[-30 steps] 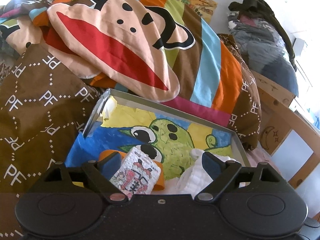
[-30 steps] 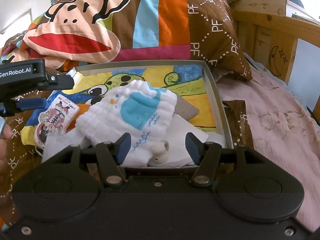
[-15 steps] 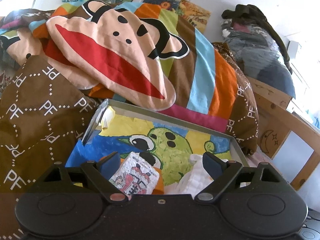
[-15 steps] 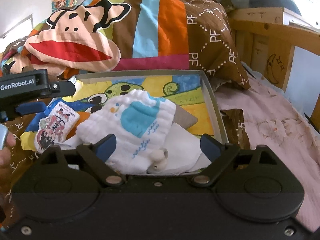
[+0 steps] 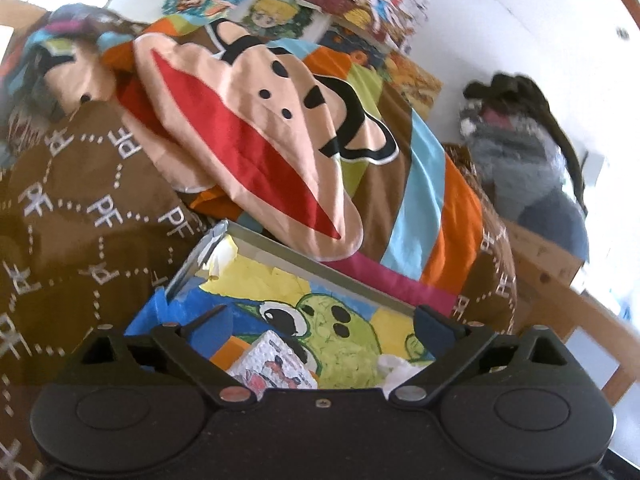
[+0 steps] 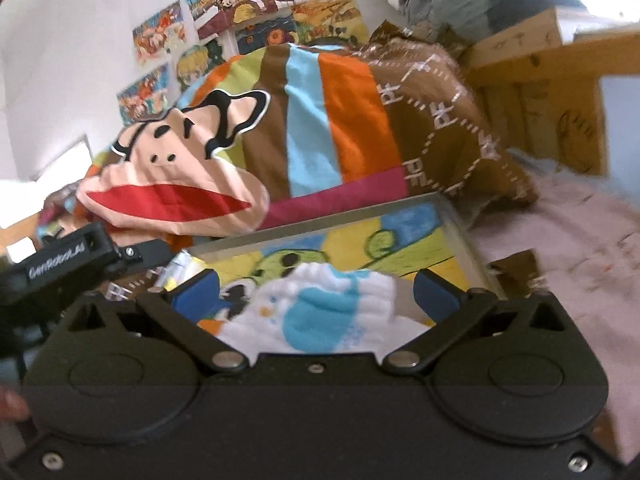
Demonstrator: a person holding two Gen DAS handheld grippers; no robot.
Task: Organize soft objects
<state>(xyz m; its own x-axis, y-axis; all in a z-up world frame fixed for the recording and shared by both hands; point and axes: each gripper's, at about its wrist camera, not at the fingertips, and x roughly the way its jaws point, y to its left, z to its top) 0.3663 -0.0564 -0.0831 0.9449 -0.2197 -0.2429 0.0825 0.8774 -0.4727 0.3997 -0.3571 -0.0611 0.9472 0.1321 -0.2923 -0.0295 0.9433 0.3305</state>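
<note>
**Inspector:** Since the earlier frames, both sets of jaws have spread much wider, and both views have tilted up, so more wall and posters (image 6: 256, 8) show. Report on the right gripper (image 6: 316, 294).

**Assistant:** Its jaws are opening, blue pads far apart. The white cloth with a blue patch (image 6: 320, 316) lies between and just below the fingers; neither pad presses on it. It rests in the shallow tray (image 6: 464, 236), on the cartoon drawing lining the tray.

**Inspector:** And the left gripper (image 5: 320, 326)?

**Assistant:** Also opening, fingers spread and pinching nothing. A small printed packet (image 5: 276, 368) sits between them, low and nearer the left finger (print blurred, unreadable). A white fold of fabric (image 5: 396, 372) shows just inside the right finger.

**Inspector:** Beyond the fingertips?

**Assistant:** The tray's far rim, then the monkey-face quilt (image 5: 256, 128) heaped against it. From the right view, the left gripper's body sits just beyond the left finger.
</note>
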